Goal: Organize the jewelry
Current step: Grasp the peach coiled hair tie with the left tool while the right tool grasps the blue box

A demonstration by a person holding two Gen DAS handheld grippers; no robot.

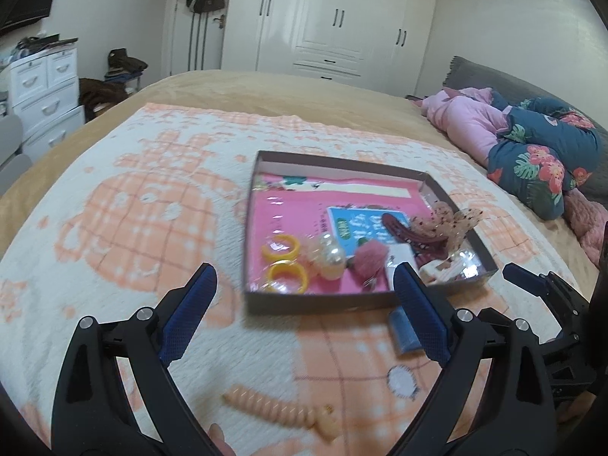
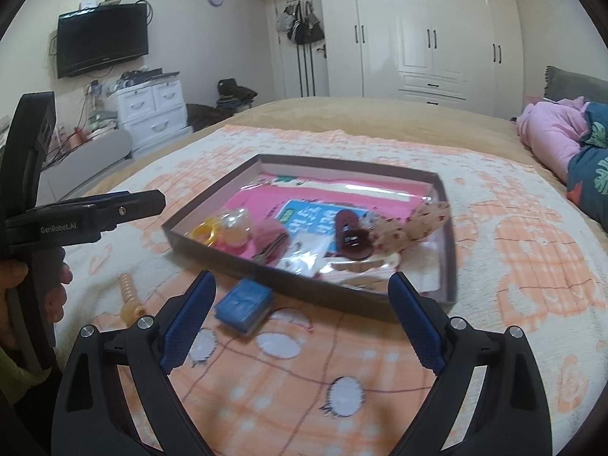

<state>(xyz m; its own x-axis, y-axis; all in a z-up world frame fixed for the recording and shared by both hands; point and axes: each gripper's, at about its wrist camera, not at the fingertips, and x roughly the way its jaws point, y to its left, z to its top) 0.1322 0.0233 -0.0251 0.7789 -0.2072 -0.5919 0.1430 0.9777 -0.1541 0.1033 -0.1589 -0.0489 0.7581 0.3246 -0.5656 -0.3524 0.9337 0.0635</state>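
Note:
A shallow brown box (image 1: 323,300) (image 2: 212,249) lies on the bed with jewelry in it: two yellow rings (image 1: 287,273) (image 2: 205,232), pearl beads (image 1: 330,256), a pink pompom (image 1: 370,256), a dark red hair clip (image 1: 416,233) (image 2: 351,235) and a dotted bow (image 1: 454,222) (image 2: 425,218). A small blue box (image 1: 404,332) (image 2: 245,304) lies just outside the near wall. A peach spiral hair tie (image 1: 277,406) (image 2: 129,292) lies nearer still. My left gripper (image 1: 306,292) is open, short of the box, empty. My right gripper (image 2: 302,298) is open and empty too.
The box rests on a white and orange blanket (image 1: 133,209) over a tan bedspread. Pink and floral bedding (image 1: 532,140) is heaped at the right. White wardrobes (image 2: 429,30), a drawer unit (image 2: 152,110) and a wall television (image 2: 100,38) stand beyond. A hand (image 2: 15,277) holds the left gripper's handle.

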